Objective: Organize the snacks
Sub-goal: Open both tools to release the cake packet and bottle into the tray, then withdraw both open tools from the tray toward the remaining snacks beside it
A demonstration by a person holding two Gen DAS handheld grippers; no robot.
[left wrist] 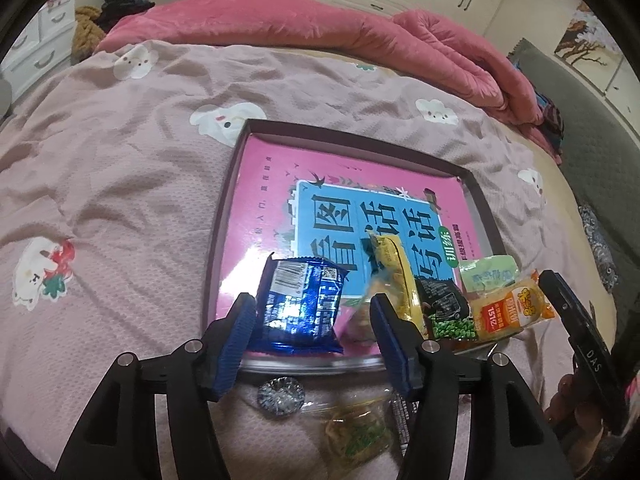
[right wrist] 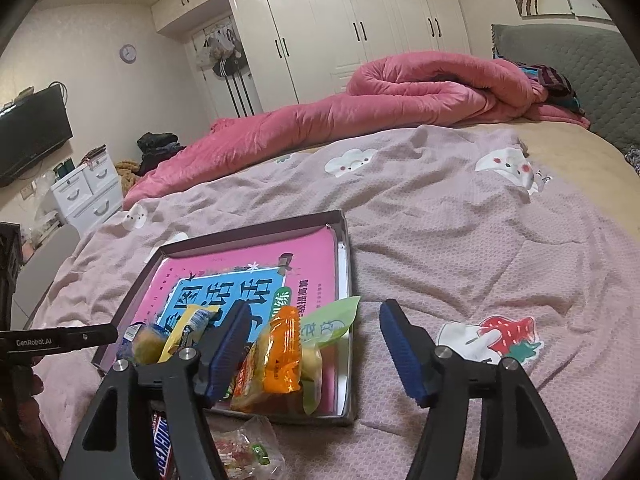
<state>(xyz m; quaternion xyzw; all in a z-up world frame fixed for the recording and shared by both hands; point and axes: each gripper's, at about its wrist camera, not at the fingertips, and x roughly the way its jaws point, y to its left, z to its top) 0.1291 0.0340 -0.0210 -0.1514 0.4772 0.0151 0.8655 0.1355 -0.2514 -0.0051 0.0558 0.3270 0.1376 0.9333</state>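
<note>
A shallow dark-rimmed tray (left wrist: 224, 216) with a pink and blue book cover in it lies on the bed; it also shows in the right wrist view (right wrist: 347, 264). At its near edge lie a blue foil packet (left wrist: 298, 308), a yellow packet (left wrist: 394, 272), a black and green packet (left wrist: 448, 312), an orange packet (left wrist: 508, 312) and a pale green packet (left wrist: 488, 274). My left gripper (left wrist: 314, 344) is open, its fingers either side of the blue packet. My right gripper (right wrist: 316, 354) is open, just above the orange packet (right wrist: 280, 356) and green packet (right wrist: 332, 326).
Loose on the bedspread before the tray lie a silver foil sweet (left wrist: 280, 396), a clear bag of green snacks (left wrist: 360, 432), a Snickers bar (right wrist: 162, 446) and a clear candy bag (right wrist: 248, 452). A rolled pink quilt (right wrist: 360, 116) lies across the far side of the bed.
</note>
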